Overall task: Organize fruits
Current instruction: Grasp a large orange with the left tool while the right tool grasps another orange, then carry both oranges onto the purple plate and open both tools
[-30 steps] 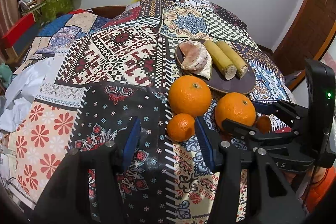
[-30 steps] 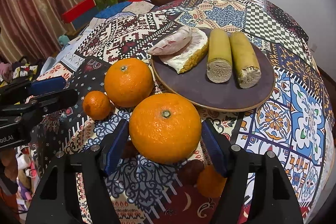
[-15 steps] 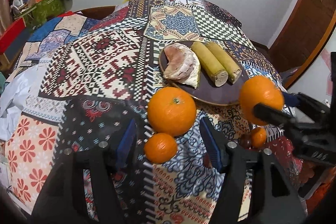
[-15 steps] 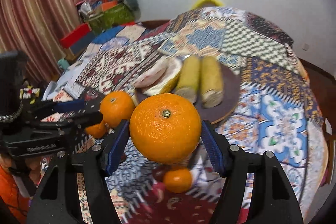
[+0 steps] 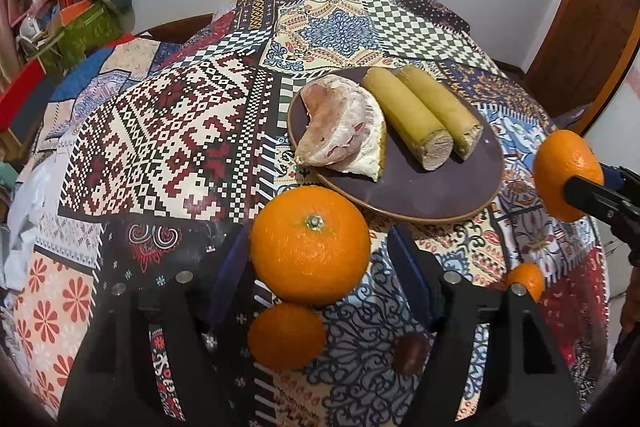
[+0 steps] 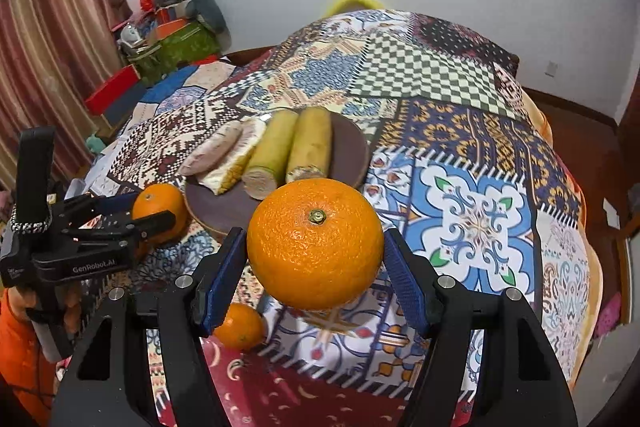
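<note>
With my right gripper clamped on one large orange in the air near the plate, I judged a slack squeeze might drop it. My left gripper was spread wide around a second orange resting near-left of the plate; closing off-centre could roll it away.

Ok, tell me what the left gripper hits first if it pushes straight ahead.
Probably the large orange already sitting between the open left gripper fingers; beyond it lies the brown plate. Depth is uncertain.
</note>
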`<state>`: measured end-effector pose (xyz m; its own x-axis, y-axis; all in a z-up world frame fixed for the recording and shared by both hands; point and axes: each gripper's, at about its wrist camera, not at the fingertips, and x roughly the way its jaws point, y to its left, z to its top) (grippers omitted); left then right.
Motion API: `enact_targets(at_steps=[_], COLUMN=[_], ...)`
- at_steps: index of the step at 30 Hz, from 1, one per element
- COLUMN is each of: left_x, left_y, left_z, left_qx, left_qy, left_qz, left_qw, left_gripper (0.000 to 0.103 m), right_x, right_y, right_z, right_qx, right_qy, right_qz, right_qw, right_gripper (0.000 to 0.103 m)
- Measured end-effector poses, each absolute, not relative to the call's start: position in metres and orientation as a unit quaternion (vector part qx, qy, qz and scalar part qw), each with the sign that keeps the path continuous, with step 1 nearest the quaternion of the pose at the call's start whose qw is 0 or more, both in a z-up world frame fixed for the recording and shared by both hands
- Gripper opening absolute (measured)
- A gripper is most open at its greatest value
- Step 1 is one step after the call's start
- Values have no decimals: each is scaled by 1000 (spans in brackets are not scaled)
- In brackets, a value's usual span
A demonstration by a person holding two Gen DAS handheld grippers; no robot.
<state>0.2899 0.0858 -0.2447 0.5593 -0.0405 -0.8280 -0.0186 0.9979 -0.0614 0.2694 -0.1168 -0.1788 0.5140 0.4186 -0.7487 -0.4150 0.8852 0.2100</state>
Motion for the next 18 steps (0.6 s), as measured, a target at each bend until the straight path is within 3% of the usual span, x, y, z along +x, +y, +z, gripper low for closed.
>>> enact_targets(at_steps=[18], left_x=[283], left_y=[81], left_z=[-235], left_qx=[-41], left_qy=[459], left_qz=[-12], left_qw=[887], left_gripper=[64], right_x=[271], right_y=[-135], right_z=[-177], right_qx=[18], right_qy=[429], right_qz=[237], right_qw=[872], right_gripper=[66])
